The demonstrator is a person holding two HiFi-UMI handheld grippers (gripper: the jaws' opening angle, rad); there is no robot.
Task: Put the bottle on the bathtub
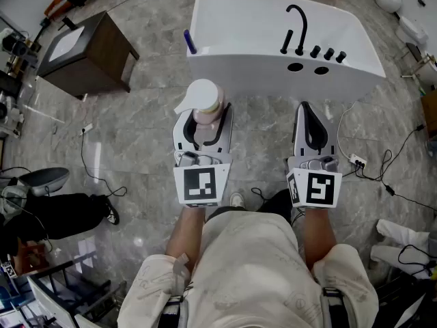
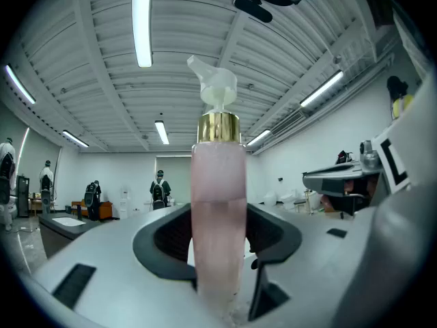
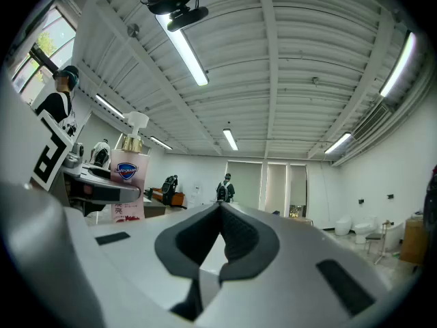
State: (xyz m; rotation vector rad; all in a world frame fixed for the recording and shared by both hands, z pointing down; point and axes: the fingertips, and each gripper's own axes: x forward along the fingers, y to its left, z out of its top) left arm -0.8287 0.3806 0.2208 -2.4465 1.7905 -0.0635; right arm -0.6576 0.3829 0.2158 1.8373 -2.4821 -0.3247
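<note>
A pink pump bottle (image 1: 205, 108) with a white pump head and a gold collar stands upright between the jaws of my left gripper (image 1: 203, 130), which is shut on it. In the left gripper view the bottle (image 2: 218, 210) fills the middle, pinched low on its body. My right gripper (image 1: 311, 130) is shut with nothing in it; its jaws meet in the right gripper view (image 3: 220, 234), where the bottle (image 3: 128, 183) shows at the left. The white bathtub (image 1: 225, 67) with a black tap (image 1: 295, 26) lies just beyond both grippers.
A dark wooden cabinet (image 1: 85, 50) stands on the marble floor at the upper left. Black bags (image 1: 61, 214) and cables (image 1: 382, 169) lie to either side. A purple item (image 1: 189, 42) rests on the tub's left rim. Several people stand far off in the hall.
</note>
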